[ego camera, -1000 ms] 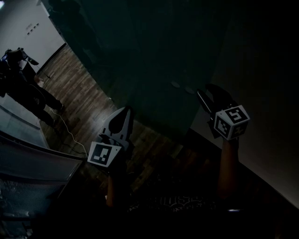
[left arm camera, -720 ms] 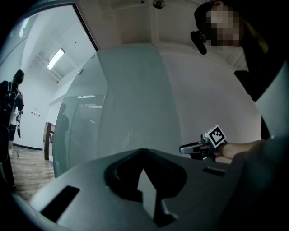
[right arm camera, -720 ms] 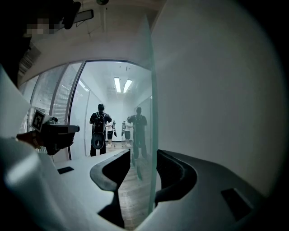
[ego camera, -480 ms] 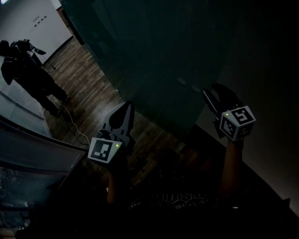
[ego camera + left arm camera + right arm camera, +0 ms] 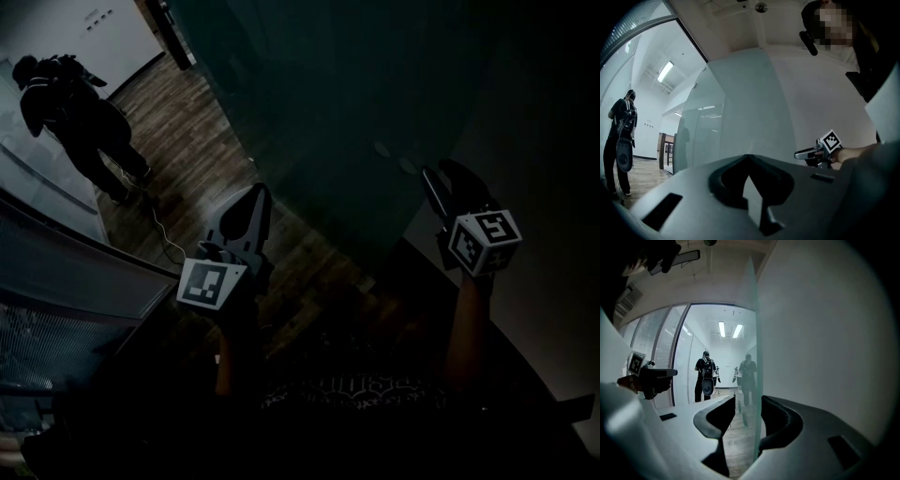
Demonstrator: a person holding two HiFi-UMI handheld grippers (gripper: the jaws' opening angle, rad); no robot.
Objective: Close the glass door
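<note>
Glass, pale green and smooth, is what this job turns on: the glass door [image 5: 758, 324] stands edge-on between the jaws of the right gripper [image 5: 748, 401]. Those jaws are spread apart around its free vertical edge, the right-hand one close against the pane and a gap showing on the other side, so nothing is pinched yet. The left gripper [image 5: 749, 158] has its jaws together on nothing and points toward the door's flat face. I judge the pane heavy, rigid and slick, slow to start and slow to stop, and liable to chip at the rim. The free edge looks like the place to take it, clamped gently or pushed flat. Just right of the door runs a plain white wall [image 5: 825, 333]. Beyond, across the wooden floor [image 5: 206, 169], a person [image 5: 704, 373] with a backpack stands well apart in a lit corridor.
</note>
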